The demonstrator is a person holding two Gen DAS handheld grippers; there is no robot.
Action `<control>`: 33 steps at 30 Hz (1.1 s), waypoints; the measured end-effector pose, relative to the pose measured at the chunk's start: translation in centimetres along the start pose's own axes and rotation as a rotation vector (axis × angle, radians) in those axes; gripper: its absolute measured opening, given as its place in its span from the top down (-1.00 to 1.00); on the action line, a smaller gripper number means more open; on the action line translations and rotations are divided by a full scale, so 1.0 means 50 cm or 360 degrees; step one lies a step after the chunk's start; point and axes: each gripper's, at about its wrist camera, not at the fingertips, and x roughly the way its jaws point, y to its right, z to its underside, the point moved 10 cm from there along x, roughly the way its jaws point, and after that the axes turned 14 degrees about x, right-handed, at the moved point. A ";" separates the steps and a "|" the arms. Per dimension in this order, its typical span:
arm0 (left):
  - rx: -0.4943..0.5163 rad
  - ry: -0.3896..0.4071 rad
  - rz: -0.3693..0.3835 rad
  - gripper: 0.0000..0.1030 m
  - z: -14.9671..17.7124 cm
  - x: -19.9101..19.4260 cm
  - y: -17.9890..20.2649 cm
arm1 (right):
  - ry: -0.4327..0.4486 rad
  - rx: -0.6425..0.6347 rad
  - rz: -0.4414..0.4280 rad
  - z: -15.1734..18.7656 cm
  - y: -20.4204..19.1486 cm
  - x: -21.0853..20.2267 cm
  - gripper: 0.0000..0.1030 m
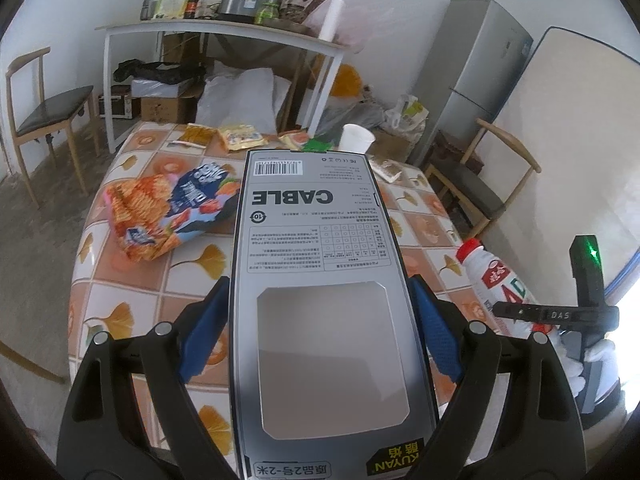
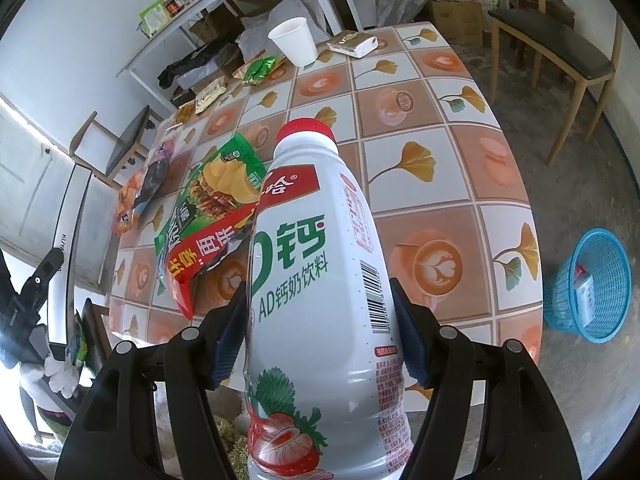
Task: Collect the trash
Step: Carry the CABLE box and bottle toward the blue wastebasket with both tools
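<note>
- Two claws are busy, and each one is clamped on a piece of trash above the round table (image 2: 472, 160) with the leaf and coffee pictures.
- Left claw (image 1: 320, 320): its blue fingers (image 1: 204, 332) squeeze both long sides of a flat gray box (image 1: 316, 264) with the word CABLE printed on it. The box sticks out forward over the table and has a window cut in it.
- Right claw (image 2: 320, 320): its blue fingers (image 2: 412, 340) squeeze a white milk bottle (image 2: 316, 280) with a red cap and a strawberry picture. The bottle points away from the camera.
- Only the right view shows the blue basket (image 2: 592, 288) on the floor, beside the table. Something small lies inside it.
- Only the right view shows the green chip bag (image 2: 216, 184) lying on the table, with a red wrapper (image 2: 208, 256) over its near end.
- Only the left view shows the gray fridge (image 1: 472, 76) by the far wall.
- Both views show the white paper cup (image 2: 294, 42) standing near the far edge, and the orange and blue snack bag (image 1: 168, 212) lying on the table.
- From the left view, the bottle and the right claw show at the right side, held by a white glove (image 1: 588, 364).
</note>
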 end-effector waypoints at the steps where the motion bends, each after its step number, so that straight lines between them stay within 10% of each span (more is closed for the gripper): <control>1: 0.0007 0.0006 0.0008 -0.61 -0.005 0.001 0.005 | 0.0002 0.0002 -0.0002 -0.001 0.001 -0.001 -0.26; 33: 0.0129 -0.0014 0.0259 -0.61 -0.084 0.087 0.193 | 0.0149 0.0202 -0.0091 -0.016 0.111 -0.087 -0.26</control>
